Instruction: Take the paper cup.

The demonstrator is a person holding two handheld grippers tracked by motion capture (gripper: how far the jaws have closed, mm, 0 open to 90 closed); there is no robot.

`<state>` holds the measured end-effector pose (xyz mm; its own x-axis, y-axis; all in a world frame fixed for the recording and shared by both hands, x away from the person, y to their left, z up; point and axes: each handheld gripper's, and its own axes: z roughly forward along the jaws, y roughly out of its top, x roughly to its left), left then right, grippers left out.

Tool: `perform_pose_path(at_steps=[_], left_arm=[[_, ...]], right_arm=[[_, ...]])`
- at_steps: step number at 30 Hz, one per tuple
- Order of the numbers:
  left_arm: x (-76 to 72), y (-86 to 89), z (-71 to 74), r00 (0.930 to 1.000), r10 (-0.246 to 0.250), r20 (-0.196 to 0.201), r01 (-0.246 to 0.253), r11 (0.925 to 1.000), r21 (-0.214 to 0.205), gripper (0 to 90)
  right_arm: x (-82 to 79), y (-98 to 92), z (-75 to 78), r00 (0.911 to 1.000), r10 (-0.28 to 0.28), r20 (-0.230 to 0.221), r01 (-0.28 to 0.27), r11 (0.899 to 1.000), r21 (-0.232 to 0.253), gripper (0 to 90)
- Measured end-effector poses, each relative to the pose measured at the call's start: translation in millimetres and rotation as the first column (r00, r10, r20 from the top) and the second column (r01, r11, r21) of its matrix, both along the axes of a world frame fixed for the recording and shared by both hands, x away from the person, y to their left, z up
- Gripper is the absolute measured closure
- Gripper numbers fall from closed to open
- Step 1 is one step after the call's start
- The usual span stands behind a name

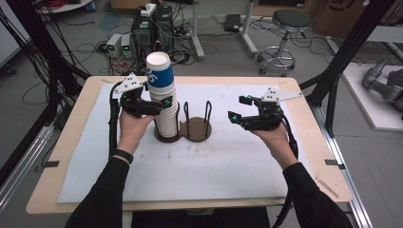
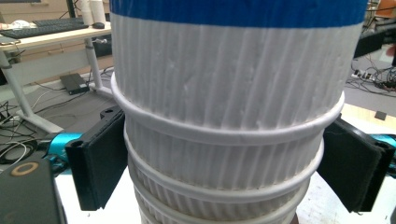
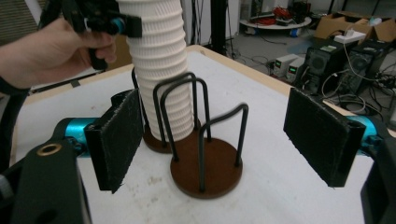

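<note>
Left tool (image 1: 159, 103) grips the tall stack of ribbed white paper cups (image 1: 164, 107) below a rolled rim: light, crushable, best held gently there. Right tool (image 1: 240, 108) open, empty.

Three cameras: one fixed overhead, two riding on the grippers.

High view: above the near edge of the surface (image 1: 66, 142), facing forward and down, far enough to take in all of it and the floor beyond. Left gripper view: looking along its fingers (image 2: 100, 161), pressed close against the cup stack (image 2: 229, 116). Right gripper view: low and level across the surface, at middle range from the rack (image 3: 205, 163). Shared by all three: the cup stack; by high and right gripper views: rack and left gripper (image 3: 105, 23).
</note>
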<state>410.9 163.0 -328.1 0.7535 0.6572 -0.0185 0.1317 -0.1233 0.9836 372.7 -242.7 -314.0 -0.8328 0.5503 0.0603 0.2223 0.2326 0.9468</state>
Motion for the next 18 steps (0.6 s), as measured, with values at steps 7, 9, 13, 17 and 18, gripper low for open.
perform_pose_path(at_steps=[7,9,13,17,18], left_arm=[[0.0,-0.2,0.0,1.0000,0.003,0.000,-0.003,1.0000,0.000,11.8],[0.1,-0.4,0.0,1.0000,0.004,0.000,-0.004,1.0000,0.000,11.8],[0.1,-0.7,0.0,1.0000,0.006,-0.001,-0.006,1.0000,0.000,11.8],[0.6,-0.3,-0.2,1.0000,0.006,-0.002,-0.006,1.0000,-0.002,11.8],[0.6,-0.4,-0.2,1.0000,0.009,-0.002,-0.009,1.0000,-0.003,11.8]], right_arm=[[11.1,19.7,19.8,0.9993,0.029,0.024,-0.029,1.000,0.011,20.9],[14.4,26.8,26.4,0.9987,0.035,0.036,-0.036,0.999,0.011,20.9],[22.0,45.2,39.0,0.9968,0.058,0.054,-0.059,0.998,0.003,20.9],[28.2,55.5,45.9,0.9960,0.073,0.051,-0.074,0.997,0.007,20.9],[31.2,62.1,50.4,0.9951,0.077,0.063,-0.078,0.997,0.026,20.9]])
